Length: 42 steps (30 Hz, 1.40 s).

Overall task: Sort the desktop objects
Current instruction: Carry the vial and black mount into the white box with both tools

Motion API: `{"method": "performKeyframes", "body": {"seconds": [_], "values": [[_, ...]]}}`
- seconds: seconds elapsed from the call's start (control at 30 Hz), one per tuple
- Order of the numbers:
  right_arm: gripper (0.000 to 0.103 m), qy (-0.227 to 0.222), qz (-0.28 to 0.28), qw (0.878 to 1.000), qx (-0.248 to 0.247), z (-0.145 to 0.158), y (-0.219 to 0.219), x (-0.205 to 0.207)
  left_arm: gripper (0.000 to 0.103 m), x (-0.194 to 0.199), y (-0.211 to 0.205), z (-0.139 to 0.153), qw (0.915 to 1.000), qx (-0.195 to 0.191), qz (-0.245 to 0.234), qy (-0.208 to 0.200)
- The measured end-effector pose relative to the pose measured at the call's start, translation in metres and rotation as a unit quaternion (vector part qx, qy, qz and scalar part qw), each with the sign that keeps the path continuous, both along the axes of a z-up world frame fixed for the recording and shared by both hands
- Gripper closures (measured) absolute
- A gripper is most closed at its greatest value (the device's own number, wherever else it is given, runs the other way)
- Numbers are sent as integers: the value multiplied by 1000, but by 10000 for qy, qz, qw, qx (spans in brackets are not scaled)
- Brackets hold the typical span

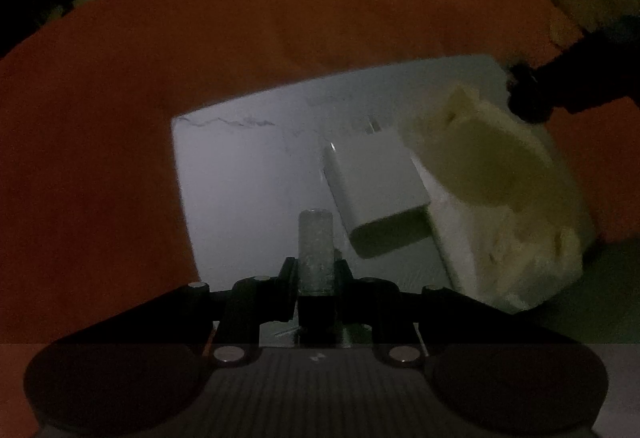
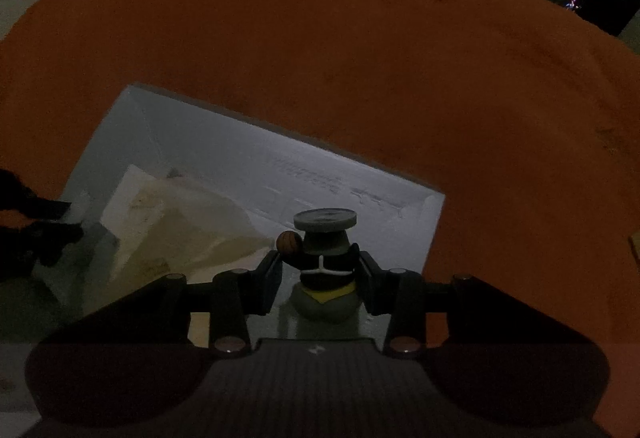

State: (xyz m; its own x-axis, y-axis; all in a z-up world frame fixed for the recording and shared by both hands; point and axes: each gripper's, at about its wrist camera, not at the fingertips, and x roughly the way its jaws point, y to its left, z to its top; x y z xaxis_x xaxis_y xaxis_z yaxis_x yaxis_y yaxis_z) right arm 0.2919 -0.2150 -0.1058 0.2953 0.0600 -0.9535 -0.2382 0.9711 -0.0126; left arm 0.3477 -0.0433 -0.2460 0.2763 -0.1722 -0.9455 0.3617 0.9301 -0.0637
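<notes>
The white box (image 1: 240,178) on the orange tabletop (image 1: 280,18) already held a charger (image 1: 376,190) and a bag (image 1: 500,198), while the left tool (image 1: 316,270) clamped a tube (image 1: 316,250) and the right tool (image 2: 320,274) gripped a figurine (image 2: 324,262) above it, neither yet dropped in.

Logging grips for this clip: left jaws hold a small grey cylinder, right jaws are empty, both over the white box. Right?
Not quite. The right gripper is not empty: the right wrist view shows its jaws closed on a small figurine with a basketball. The left gripper does hold the grey cylinder over the white box.
</notes>
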Motion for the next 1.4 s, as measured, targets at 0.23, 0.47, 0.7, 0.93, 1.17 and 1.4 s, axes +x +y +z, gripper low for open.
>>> {"method": "performKeyframes", "body": {"seconds": [0.23,0.47,0.7,0.93,1.17,1.4], "values": [[60,-166,58,9989,445,31,14,-24,87,-8,6,24,9993,-362,131,-39],[60,-265,246,9975,610,66,29,-75,87,-34,2,66,9966,-725,-225,-326],[60,-168,582,9951,779,89,49,-129,87,-67,-13,79,9934,-859,-705,-284],[60,5,758,9925,963,94,59,-166,87,-104,-25,84,9900,-885,-1077,-205],[60,95,581,9935,974,92,50,-198,87,-126,-9,67,9901,-941,-1001,284],[60,-165,750,9943,742,95,48,-232,87,-148,8,50,9889,-1279,-643,395]]}}
